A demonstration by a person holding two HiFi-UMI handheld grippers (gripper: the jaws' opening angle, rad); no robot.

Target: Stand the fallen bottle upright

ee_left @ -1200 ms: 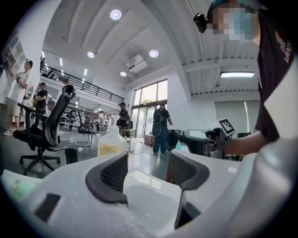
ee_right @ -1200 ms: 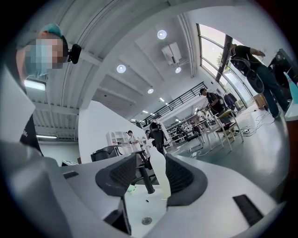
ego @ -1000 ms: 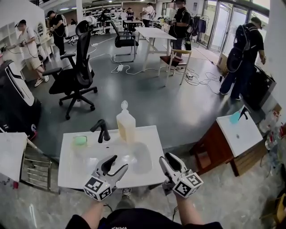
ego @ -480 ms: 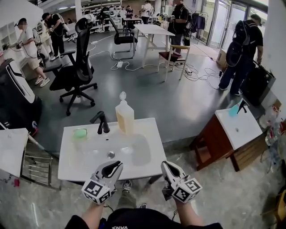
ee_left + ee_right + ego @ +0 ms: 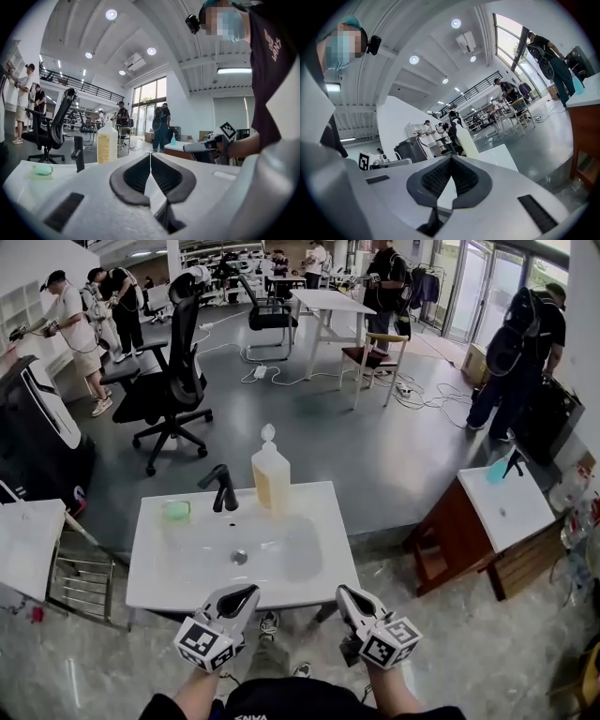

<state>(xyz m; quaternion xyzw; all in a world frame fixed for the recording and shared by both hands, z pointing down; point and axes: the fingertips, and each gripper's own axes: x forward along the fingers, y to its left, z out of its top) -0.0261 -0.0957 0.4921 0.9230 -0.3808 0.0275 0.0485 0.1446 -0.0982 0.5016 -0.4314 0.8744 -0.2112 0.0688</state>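
A clear bottle [image 5: 270,474] with yellowish liquid and a white cap stands upright at the back edge of the white washbasin top [image 5: 164,573], just right of the black tap [image 5: 223,489]. The bottle [image 5: 107,143] also shows upright in the left gripper view, and as a pale shape [image 5: 465,138] in the right gripper view. My left gripper [image 5: 238,593] hangs in front of the basin's near edge, jaws shut with nothing between them. My right gripper [image 5: 343,594] is beside it at the near right corner, also shut and empty. Both are well short of the bottle.
A green soap dish [image 5: 175,511] sits at the basin's back left. A second basin [image 5: 502,507] on a wooden cabinet stands to the right. A black office chair [image 5: 173,376], tables and several people fill the floor behind. A white shelf [image 5: 23,545] is at the left.
Both grippers have drawn back from over the basin to in front of its near edge, and their jaws have gone from open to shut. The bottle stays upright.
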